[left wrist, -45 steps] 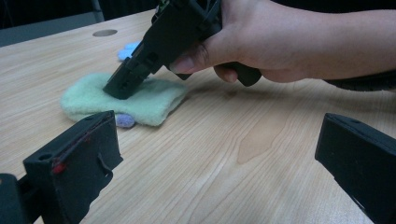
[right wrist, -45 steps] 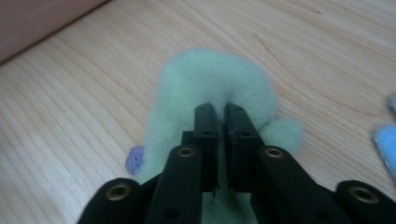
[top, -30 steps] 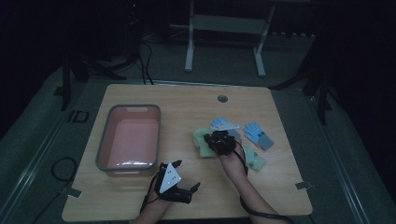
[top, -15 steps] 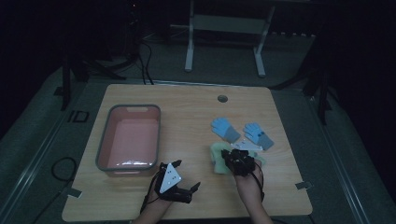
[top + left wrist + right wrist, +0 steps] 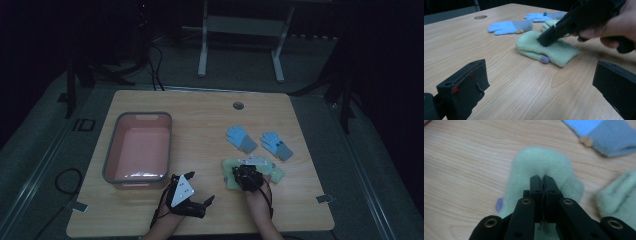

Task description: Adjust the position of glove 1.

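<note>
A light green mitten (image 5: pixel 541 160) with a small purple spot lies flat on the wooden table. My right gripper (image 5: pixel 543 180) is shut, pinching its fabric near the middle. In the high view the right gripper (image 5: pixel 246 172) sits over the green mitten (image 5: pixel 231 176), and a second green mitten (image 5: pixel 274 173) lies just to its right. Two blue gloves (image 5: pixel 241 138) (image 5: pixel 276 145) lie flat beyond them. My left gripper (image 5: pixel 205 204) rests near the table's front edge, open with nothing between its jaws. The left gripper view shows the green mitten (image 5: pixel 554 50) under the right gripper (image 5: pixel 559 32).
A grey tub with a pink inside (image 5: pixel 112 160) stands at the left of the table (image 5: pixel 200 115). A round cable hole (image 5: pixel 238 106) lies near the far edge. Dark floor, cables and a stand frame surround the table.
My right gripper has pulled back toward the front edge, bringing the green mitten away from the blue gloves, which now lie uncovered. The left gripper has stayed put.
</note>
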Motion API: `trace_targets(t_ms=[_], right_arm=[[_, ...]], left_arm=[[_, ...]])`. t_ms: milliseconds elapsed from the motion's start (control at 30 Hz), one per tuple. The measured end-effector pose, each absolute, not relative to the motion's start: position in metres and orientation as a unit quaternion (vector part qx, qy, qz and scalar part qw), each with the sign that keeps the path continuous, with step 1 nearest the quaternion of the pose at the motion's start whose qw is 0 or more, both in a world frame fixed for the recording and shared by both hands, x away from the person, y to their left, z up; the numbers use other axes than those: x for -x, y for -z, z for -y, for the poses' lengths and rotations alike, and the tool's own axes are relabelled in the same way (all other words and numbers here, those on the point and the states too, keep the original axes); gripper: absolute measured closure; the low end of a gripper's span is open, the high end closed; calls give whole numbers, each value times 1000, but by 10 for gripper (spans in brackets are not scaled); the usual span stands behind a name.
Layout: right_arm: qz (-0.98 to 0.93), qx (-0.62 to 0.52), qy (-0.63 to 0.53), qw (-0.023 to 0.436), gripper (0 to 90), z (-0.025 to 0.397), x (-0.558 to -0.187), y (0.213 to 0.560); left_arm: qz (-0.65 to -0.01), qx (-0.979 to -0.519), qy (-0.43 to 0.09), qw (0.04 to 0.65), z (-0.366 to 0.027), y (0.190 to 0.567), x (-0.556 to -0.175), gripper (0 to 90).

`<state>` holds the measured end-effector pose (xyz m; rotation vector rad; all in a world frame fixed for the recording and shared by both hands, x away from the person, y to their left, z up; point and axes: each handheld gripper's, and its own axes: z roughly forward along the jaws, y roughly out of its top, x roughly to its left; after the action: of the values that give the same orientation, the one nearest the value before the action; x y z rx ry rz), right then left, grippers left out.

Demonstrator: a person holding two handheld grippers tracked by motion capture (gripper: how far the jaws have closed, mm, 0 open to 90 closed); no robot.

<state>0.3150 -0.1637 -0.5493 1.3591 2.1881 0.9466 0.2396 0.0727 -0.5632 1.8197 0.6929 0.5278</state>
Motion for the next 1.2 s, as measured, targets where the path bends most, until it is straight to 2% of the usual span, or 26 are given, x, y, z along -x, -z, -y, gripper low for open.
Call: trace_targets(t_ms=[200, 267, 333, 467, 733, 767, 967, 1000, 1200], right_arm=[[-778, -486, -345, 199, 844, 165, -314, 551], [-776, -486, -351, 195, 793, 166, -314, 548], [-777, -481, -358, 190, 699, 167, -314, 544], [-783, -464, -369, 185, 628, 172, -315, 534], [-804, -405, -395, 184, 641, 197, -326, 512], [-817, -388, -389, 175, 654, 211, -333, 508], [-831, -371, -384, 160, 653, 228, -337, 506], [-843, -354, -375, 156, 651, 246, -339, 505], [-853, -332, -369, 161, 651, 279, -343, 503]], left_arm=[[-290, -764, -222, 532, -73, 563, -239, 2], [-290, -764, -222, 532, -73, 563, -239, 2], [-290, -764, -223, 532, -73, 563, -239, 2], [-290, -763, -220, 534, -73, 563, -239, 2], [-294, -761, -220, 534, -73, 563, -240, 2], [-296, -761, -218, 535, -73, 563, -240, 2], [-295, -761, -220, 534, -73, 563, -240, 2], [-296, -760, -220, 535, -73, 563, -240, 2], [-298, -756, -223, 538, -74, 563, -239, 2]])
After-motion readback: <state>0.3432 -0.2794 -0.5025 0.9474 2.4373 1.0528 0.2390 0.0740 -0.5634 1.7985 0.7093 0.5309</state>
